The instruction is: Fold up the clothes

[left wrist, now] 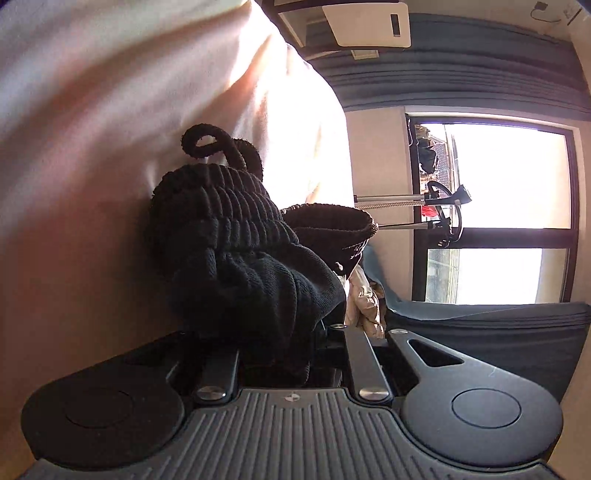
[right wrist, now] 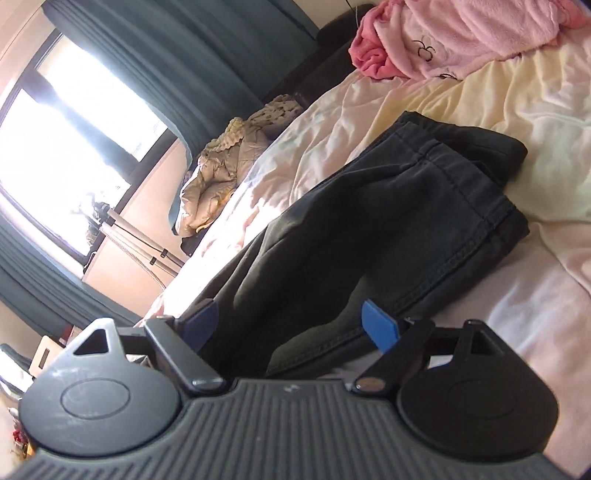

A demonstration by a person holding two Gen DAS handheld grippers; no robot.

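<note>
Fabric first: the left gripper (left wrist: 273, 332) is clamped down on a bunched black ribbed waistband (left wrist: 229, 229), so much cloth piled over it that the fingertips are buried. A looped black drawstring (left wrist: 207, 142) pokes up out of the bunch against the pale bedsheet (left wrist: 110, 110). That whole view is rolled sideways, with a bright window (left wrist: 506, 206) and dark teal curtain (left wrist: 480, 81) off to one side, plus a beige quilted bundle (left wrist: 365, 299) peeking out behind the black fabric.

Right gripper (right wrist: 291, 325) is spread wide, blue pads (right wrist: 380, 325) well apart and not pinching anything. The near end of the dark pants (right wrist: 388, 229) sits in the gap between them, but I can't tell if either pad actually touches the cloth. Pants lie on the bed, already doubled over, stitched seam running along the edge nearest the right pad, far end stacked in a thick fold.

Further out on the cream bed cover (right wrist: 480, 103) there's a heap of pink fleecy clothes (right wrist: 461, 33) near the far edge, well apart from the pants.
</note>
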